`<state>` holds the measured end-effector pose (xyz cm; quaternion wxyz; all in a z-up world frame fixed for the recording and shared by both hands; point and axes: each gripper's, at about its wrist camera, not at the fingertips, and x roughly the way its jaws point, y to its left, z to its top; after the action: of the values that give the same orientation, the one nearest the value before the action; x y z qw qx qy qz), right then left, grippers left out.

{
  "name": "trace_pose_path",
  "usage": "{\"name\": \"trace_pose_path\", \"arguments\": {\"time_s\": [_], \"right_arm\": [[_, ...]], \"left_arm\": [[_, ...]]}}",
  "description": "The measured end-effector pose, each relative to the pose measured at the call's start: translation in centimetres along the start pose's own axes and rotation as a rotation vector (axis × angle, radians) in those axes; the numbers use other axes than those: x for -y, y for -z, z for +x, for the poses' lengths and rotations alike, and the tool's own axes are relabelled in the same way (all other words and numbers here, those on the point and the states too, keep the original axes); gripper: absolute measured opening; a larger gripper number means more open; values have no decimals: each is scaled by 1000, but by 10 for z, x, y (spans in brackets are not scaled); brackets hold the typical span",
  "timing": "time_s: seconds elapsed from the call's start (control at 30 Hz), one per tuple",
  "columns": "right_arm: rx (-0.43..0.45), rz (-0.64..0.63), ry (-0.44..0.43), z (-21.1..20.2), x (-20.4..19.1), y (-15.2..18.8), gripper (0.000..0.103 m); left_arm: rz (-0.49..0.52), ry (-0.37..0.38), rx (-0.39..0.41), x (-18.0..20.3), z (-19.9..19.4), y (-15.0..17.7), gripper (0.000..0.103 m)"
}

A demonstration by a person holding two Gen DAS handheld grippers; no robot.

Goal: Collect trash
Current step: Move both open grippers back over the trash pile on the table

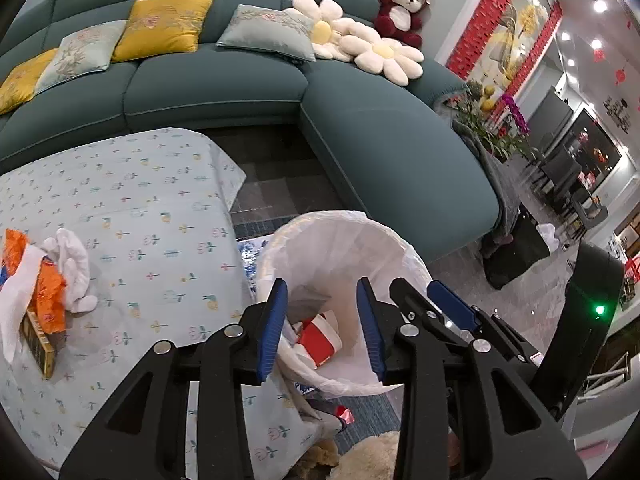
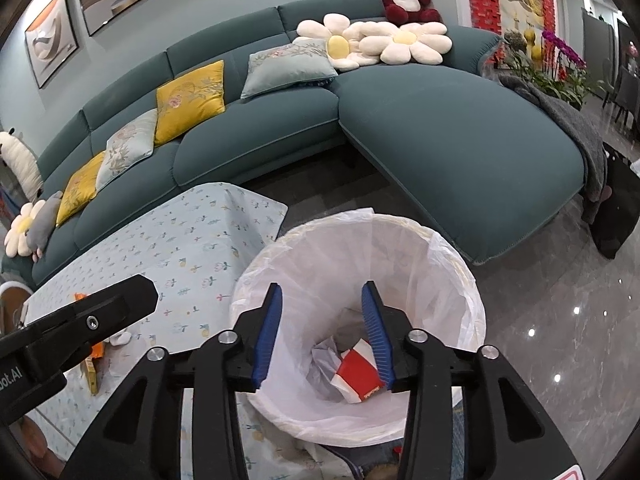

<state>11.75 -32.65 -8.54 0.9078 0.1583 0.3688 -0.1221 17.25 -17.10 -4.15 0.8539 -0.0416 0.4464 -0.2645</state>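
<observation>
A bin lined with a white bag (image 1: 372,248) (image 2: 400,248) stands on the floor by the table's corner. Inside lie a red-and-white carton (image 1: 318,340) (image 2: 358,376) and crumpled paper (image 2: 326,356). My left gripper (image 1: 322,320) is open and empty above the bin. My right gripper (image 2: 322,328) is open and empty over the bin mouth; it also shows in the left wrist view (image 1: 432,304). On the table (image 1: 152,208) lie an orange wrapper (image 1: 48,300), a white tissue (image 1: 74,272), white paper (image 1: 16,300) and a small yellow box (image 1: 40,340).
A teal sectional sofa (image 1: 380,152) with cushions, flower pillows and a red plush bear (image 1: 404,8) rings the table. Glossy grey floor (image 2: 560,340) lies to the right. A black bag (image 1: 516,252) sits by the sofa end. A fluffy tan thing (image 1: 372,460) lies below the bin.
</observation>
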Motion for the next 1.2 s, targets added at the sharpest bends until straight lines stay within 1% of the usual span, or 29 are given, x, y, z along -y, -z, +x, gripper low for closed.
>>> {"name": "trace_pose_path", "arguments": {"time_s": [0.07, 0.2, 0.23, 0.3, 0.43, 0.5, 0.53, 0.57, 0.6, 0.7, 0.77, 1.0, 1.07, 1.2], "right_arm": [[2, -10, -8, -3, -7, -1, 42], [5, -39, -21, -8, -24, -1, 44], [6, -49, -26, -10, -30, -1, 45], [10, -67, -36, -13, -41, -1, 48], [7, -107, -62, -15, -66, 1, 49], [0, -133, -78, -14, -84, 3, 50], [-2, -141, -82, -14, -90, 5, 51], [-6, -154, -89, -13, -100, 7, 55], [-8, -163, -95, -13, -107, 9, 56], [-23, -203, -118, -11, -134, 15, 56], [-37, -224, -135, -8, -150, 20, 56], [-91, -290, -183, 4, -205, 41, 56], [-107, -306, -198, 9, -220, 46, 56], [-138, -344, -219, 19, -246, 58, 56]], "left_arm": [[-13, -12, 15, -7, -7, 0, 42], [-52, -32, 34, -25, -20, 2, 45], [-60, -36, 39, -29, -23, 4, 49], [-82, -53, 51, -42, -32, 6, 51], [-130, -90, 66, -70, -48, 12, 59], [-158, -117, 75, -87, -56, 18, 62], [-173, -131, 79, -95, -60, 20, 65], [-189, -144, 83, -104, -64, 22, 66], [-209, -156, 88, -116, -69, 25, 66], [-259, -188, 92, -147, -80, 32, 70], [-296, -208, 96, -168, -88, 37, 75], [-435, -277, 85, -237, -107, 65, 76], [-464, -299, 80, -256, -110, 73, 76], [-497, -323, 74, -281, -112, 82, 76]]}}
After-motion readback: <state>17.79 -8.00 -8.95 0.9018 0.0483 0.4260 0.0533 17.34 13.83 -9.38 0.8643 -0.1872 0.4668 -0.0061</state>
